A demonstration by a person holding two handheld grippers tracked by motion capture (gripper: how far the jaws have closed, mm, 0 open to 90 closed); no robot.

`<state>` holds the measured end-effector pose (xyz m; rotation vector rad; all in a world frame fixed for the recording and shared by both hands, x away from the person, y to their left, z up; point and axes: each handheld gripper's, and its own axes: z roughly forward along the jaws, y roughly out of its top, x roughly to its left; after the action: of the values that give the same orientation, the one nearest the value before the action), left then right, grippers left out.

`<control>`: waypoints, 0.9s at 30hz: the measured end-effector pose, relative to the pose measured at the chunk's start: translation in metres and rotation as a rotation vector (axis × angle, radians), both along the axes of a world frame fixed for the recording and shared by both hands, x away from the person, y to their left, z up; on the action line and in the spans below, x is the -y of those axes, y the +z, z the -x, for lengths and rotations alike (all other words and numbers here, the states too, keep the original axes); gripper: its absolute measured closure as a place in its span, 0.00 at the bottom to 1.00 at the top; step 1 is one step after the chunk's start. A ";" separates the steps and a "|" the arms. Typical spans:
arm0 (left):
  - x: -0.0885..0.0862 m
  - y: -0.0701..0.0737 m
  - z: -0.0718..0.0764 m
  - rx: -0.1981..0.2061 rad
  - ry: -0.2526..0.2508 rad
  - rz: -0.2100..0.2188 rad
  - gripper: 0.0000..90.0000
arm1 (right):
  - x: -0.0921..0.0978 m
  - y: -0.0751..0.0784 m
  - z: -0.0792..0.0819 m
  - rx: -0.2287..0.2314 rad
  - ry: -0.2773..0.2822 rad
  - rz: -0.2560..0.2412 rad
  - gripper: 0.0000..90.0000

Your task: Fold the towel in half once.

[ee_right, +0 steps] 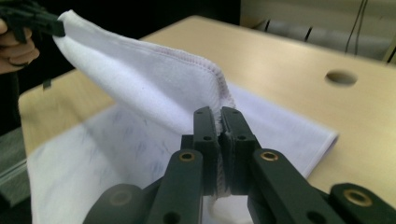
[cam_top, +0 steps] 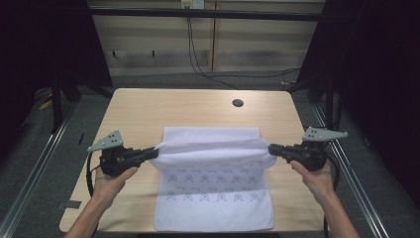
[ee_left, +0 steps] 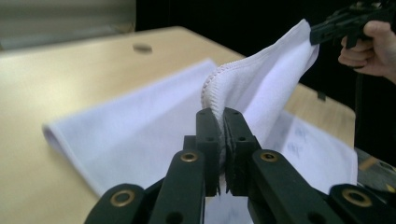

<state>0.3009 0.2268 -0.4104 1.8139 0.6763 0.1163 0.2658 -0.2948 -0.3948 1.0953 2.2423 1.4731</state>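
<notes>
On the wooden tabletop lies a white towel w/ rows of small dark printed figures, too small to read; no brand or label legible. Left gripper has its jaws closed on the towel's stitched edge at the left side; right gripper jaws closed on the same edge opp. side. Pinched edge is lifted off the surface & stretched between both grippers, rest of towel flat below. Round hole in tabletop sits beyond the towel.
</notes>
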 end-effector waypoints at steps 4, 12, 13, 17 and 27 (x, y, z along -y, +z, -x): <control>0.002 -0.026 0.005 -0.057 -0.029 -0.057 0.96 | 0.000 -0.022 0.009 -0.052 0.016 0.001 0.95; 0.000 -0.052 0.036 -0.118 -0.111 -0.101 0.95 | 0.010 -0.055 0.052 -0.131 0.080 -0.006 0.89; 0.000 -0.056 0.040 -0.128 -0.118 -0.114 0.95 | 0.012 -0.057 0.057 -0.141 0.086 -0.013 0.90; 0.001 -0.062 0.048 -0.138 -0.134 -0.155 0.95 | 0.011 -0.068 0.064 -0.167 0.086 0.012 0.86; 0.003 -0.067 0.047 -0.145 -0.144 -0.163 0.95 | -0.017 -0.078 0.001 -0.213 0.018 0.134 0.61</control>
<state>0.2542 0.2236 -0.4772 2.0363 0.6500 -0.0581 0.2653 -0.2783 -0.4732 1.2437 2.4584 1.2427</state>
